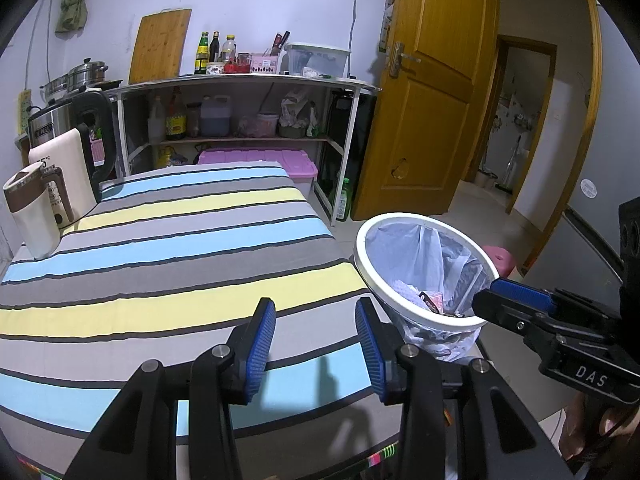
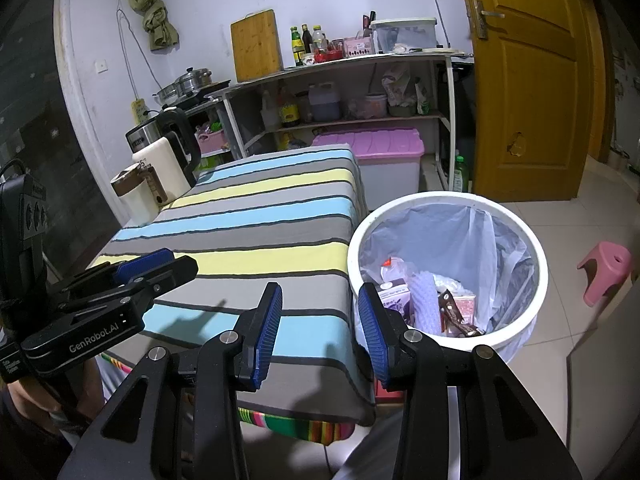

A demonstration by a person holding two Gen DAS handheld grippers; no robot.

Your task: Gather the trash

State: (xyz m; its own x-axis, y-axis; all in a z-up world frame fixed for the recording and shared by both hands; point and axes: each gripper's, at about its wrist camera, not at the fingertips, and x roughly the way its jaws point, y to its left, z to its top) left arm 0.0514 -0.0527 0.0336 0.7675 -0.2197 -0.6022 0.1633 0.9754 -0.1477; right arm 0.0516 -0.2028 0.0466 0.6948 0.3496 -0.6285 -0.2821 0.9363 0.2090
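Trash in white bin, lined with pale plastic bag; bin on tiled floor just beside right edge of striped table. Visible contents in right wrist view: small purple-and-white carton, bluish textured sheet, brown wrapper, pink packet, clear plastic with red cap. Same bin in left wrist view, only scraps of wrapper visible inside.

Left gripper: jaws spread wide, nothing between blue pads, held above near part of striped cloth. Seen also from right wrist camera, low at left over cloth; from that side angle, gap between fingers not readable.

Right gripper: jaws parted, empty, aimed at table corner, right finger overlapping bin rim in view. In left wrist view tip at bin's near rim.

Table top bare of loose litter in both views. At far left corner: cream kettle, white appliance, black-handled steel kettle. Behind: shelf unit with bottles, cutting board, pink-lidded storage box. Pink stool on floor right of bin. Wooden door open.
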